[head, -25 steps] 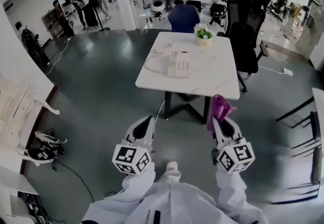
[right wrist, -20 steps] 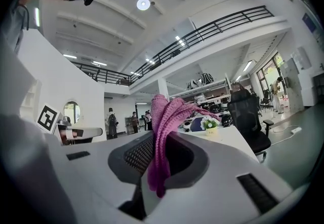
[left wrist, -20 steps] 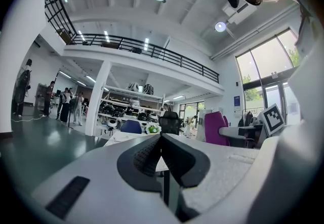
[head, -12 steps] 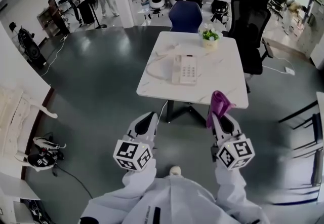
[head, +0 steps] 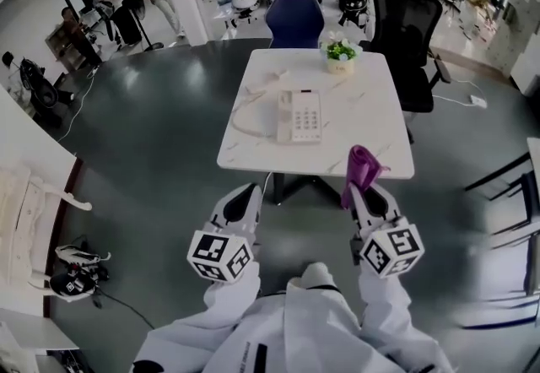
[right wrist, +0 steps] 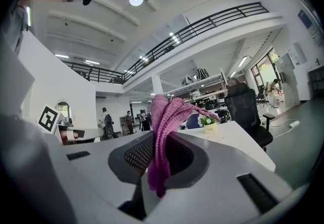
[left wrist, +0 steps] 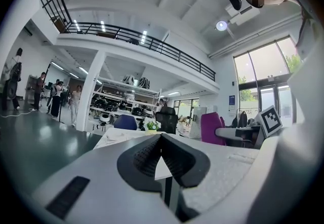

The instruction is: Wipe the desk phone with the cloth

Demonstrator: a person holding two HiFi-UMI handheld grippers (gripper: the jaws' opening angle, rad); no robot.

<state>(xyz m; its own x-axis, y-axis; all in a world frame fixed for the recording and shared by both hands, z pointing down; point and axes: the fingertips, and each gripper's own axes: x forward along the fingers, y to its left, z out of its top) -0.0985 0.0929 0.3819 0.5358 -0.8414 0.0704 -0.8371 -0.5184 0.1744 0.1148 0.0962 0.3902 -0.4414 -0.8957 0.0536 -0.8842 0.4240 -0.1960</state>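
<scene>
We are carrying the left gripper (head: 244, 197) low, its jaws pressed together on nothing, likely keeping it free. The desk phone (head: 300, 116) is lying on the table (head: 371, 139), well ahead of both grippers. Our right gripper (head: 364, 191) is pinching the purple cloth (head: 363, 165) upright, ready for wiping. Compared with a second ago, the table is sitting nearer as we are approaching.

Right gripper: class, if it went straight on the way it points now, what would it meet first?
Probably the near edge of the table, right of the phone; height is unclear. The cloth in the right gripper would touch first.
</scene>
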